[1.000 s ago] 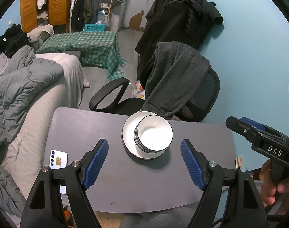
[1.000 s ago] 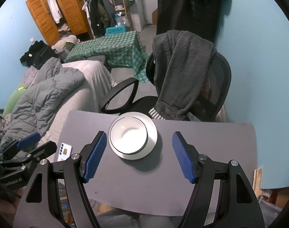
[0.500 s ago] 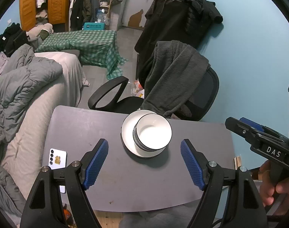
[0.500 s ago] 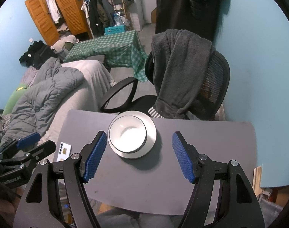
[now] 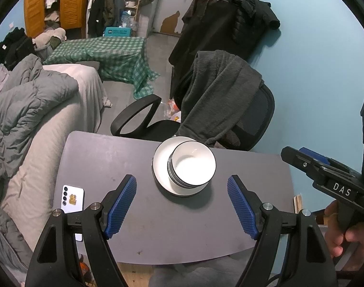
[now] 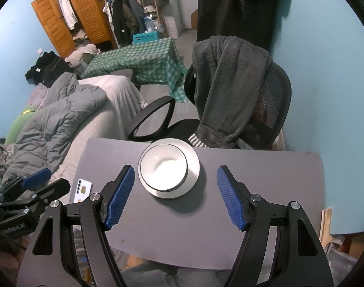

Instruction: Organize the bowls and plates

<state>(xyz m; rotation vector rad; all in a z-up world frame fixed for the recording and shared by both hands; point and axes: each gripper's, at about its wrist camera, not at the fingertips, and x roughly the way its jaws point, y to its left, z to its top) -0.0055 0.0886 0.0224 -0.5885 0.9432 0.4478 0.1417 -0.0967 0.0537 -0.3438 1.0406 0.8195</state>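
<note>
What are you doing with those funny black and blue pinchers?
A person holds one pincher in each hand to tidy dishes. Right now both the left gripper and the right gripper are open, holding nothing, and hang above the gray table. The bowls are stacked on a white plate at the far side of the table. A phone lies near the table's left edge.

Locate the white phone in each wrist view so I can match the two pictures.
Left wrist view: the white phone lies on the grey table near its left edge, left of the left gripper.
Right wrist view: the phone sits at the table's left edge, partly hidden behind the right gripper.
Shared landmark: the stacked bowls on the white plate.
</note>
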